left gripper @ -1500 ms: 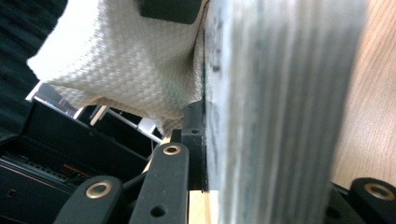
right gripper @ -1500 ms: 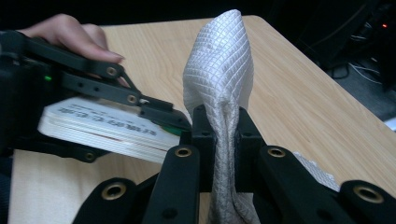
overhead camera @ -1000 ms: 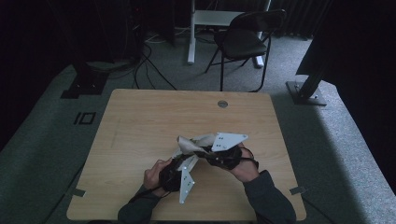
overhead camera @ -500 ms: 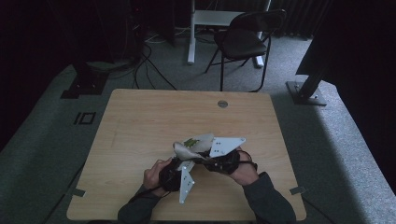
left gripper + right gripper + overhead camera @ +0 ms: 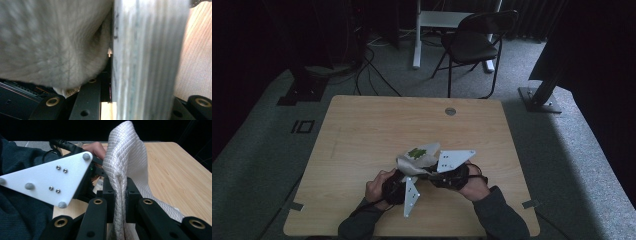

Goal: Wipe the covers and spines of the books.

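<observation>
My right tongs (image 5: 117, 192) are closed on a bunched fold of the white waffle-weave cloth (image 5: 126, 160), pinched tight between both jaws. My left tongs (image 5: 404, 182) sit just beside them; from their own blurred view I cannot tell whether they grip the cloth. The cloth, green patch up, is lifted over the near-centre of the desk (image 5: 362, 130), presumably to regrasp or fold it.

A black folding chair (image 5: 472, 45) stands beyond the wooden table (image 5: 362, 135), cables (image 5: 372, 70) trailing across the carpet.
</observation>
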### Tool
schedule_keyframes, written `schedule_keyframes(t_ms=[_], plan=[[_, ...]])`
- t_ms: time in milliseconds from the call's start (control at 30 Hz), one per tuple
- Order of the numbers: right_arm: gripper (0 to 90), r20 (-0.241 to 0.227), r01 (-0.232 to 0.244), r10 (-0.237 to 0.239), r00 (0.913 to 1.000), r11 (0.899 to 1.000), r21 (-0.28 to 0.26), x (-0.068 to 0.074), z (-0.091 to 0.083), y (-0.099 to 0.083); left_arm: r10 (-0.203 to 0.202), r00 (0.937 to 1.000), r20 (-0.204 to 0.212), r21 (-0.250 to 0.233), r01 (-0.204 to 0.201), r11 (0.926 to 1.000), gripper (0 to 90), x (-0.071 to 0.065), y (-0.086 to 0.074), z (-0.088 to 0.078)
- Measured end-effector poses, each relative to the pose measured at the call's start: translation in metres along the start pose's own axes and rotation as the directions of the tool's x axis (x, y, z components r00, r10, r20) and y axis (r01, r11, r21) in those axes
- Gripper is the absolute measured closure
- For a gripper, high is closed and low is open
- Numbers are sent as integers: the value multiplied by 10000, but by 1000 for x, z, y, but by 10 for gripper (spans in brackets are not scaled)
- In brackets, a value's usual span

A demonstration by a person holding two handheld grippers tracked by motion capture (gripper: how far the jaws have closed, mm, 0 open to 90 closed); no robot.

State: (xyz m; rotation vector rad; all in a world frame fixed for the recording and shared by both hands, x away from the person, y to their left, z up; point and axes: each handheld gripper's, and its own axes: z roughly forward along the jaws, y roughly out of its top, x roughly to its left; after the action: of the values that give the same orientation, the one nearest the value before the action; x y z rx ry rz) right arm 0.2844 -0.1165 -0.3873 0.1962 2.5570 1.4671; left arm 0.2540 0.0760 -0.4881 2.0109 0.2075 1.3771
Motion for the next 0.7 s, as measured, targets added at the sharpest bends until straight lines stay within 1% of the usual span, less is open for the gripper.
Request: schedule_keyframes(t_ms=[167, 300, 367, 433, 467, 700], plan=[[830, 5, -70, 70, 10000, 10000, 20, -1, -1, 0, 39, 10000, -14, -14, -39, 10000, 774, 0, 1, 0], [830, 122, -117, 117, 9999, 9999, 53, -4, -1, 1, 97, 9999, -34, -59, -97, 9999, 773, 0, 1, -1], [831, 226, -190, 188, 9996, 9998, 92, -6, -1, 1, 155, 9999, -71, -59, -155, 9999, 773, -1, 2, -1], [830, 451, -256, 252, 9987, 9996, 97, -8, -1, 1, 271, 9996, -66, 20, -271, 9996, 773, -1, 2, -2], [831, 541, -284, 277, 9982, 9995, 126, -10, -1, 1, 217, 9998, -51, -38, -217, 9998, 773, -2, 2, -1], [831, 1095, -537, 513, 9927, 9984, 196, -20, 0, 1, 279, 9996, -15, -109, -279, 9996, 773, -4, 3, -1]])
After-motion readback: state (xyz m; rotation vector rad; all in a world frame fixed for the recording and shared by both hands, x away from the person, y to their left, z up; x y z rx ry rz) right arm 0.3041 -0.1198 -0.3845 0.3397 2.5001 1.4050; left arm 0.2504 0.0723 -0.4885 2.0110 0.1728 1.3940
